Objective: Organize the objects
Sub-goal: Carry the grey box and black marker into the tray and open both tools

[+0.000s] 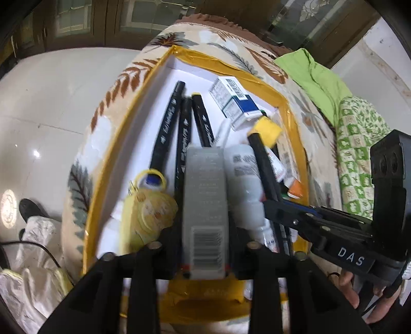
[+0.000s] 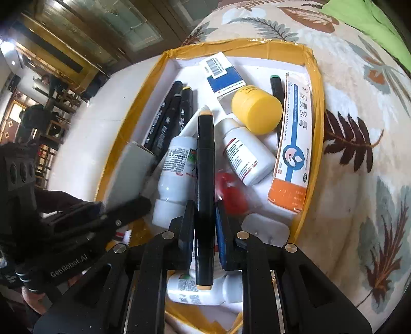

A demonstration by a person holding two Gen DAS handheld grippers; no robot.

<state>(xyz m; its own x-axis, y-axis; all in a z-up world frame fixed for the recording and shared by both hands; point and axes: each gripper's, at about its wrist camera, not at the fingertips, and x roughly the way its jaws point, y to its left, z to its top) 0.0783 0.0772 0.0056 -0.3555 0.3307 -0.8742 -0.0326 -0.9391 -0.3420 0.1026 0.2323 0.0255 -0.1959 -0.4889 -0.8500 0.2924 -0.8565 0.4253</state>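
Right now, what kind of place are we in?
Probably a home living area: the tray of markers and medicine sits on a leaf-patterned cushion, with a pale tiled floor and dark wood glass-paned doors behind.

A bed covered by a cream blanket (image 2: 359, 159) printed with brown and grey-blue fern leaves carries everything here. Directly on the blanket sits a shallow white box (image 2: 314, 123) with yellow tape along its rim, filled with markers, bottles and small cartons. Beside the box, toward the far side, a bright green cloth (image 1: 316, 77) lies crumpled on the blanket, touching a green-and-white patterned quilt (image 1: 357, 154) next to it.
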